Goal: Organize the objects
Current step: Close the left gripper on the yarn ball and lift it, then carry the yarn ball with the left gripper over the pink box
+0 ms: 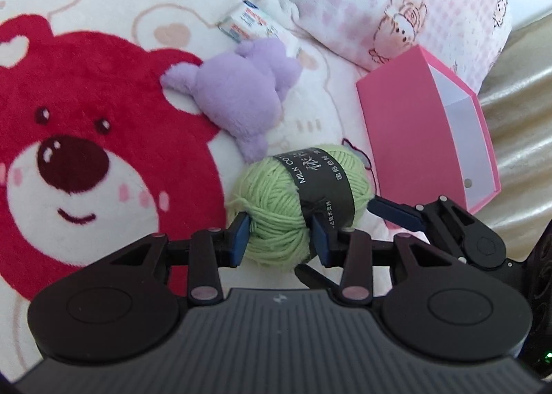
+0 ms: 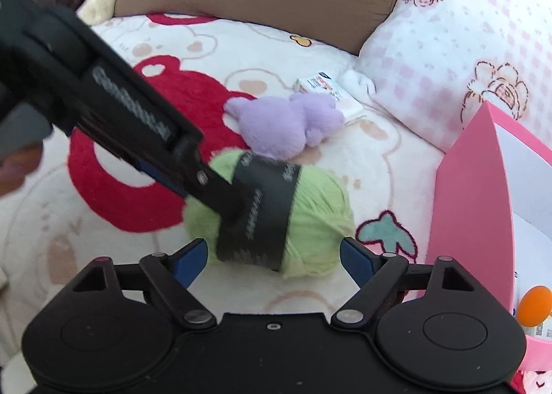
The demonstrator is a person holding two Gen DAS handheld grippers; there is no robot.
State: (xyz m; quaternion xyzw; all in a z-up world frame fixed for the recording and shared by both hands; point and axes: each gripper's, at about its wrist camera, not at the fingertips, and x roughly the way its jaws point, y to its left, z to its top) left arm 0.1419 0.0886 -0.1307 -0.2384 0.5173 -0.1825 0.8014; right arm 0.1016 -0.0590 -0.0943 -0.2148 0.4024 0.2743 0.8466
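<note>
Beside the pink cardboard box [image 1: 407, 125]: everything below placed against that open, white-lined box, which stands on the cream fleece blanket with red bear print [image 1: 86, 118].

Task thing: round ball of pale green yarn with a dark paper band [image 1: 296, 200], resting on the blanket just left of the box's near corner, seen from the left wrist.

Long axis: ball a little longer across the band than through it; axis roughly level, slanting up toward the box.

Left gripper [image 1: 281, 238]: narrow, blue pads pinched on the near end of the ball, one on bare yarn, one at the band's edge.

Right gripper [image 2: 272, 257]: spread wide, pads clear of the yarn on both sides, nothing held; ball just ahead between the open fingers.

Nearer hand: left, already gripping; right only flanking.

Deciding relation: box to the right of the held ball, opening upward, wall between ball and interior; a lift over the rim judged necessary.

Others farther from the box: lilac plush toy [image 1: 241, 90], beyond it a small white printed carton [image 1: 248, 23].

Inside the box: an orange ball [image 2: 534, 306], partly seen.
</note>
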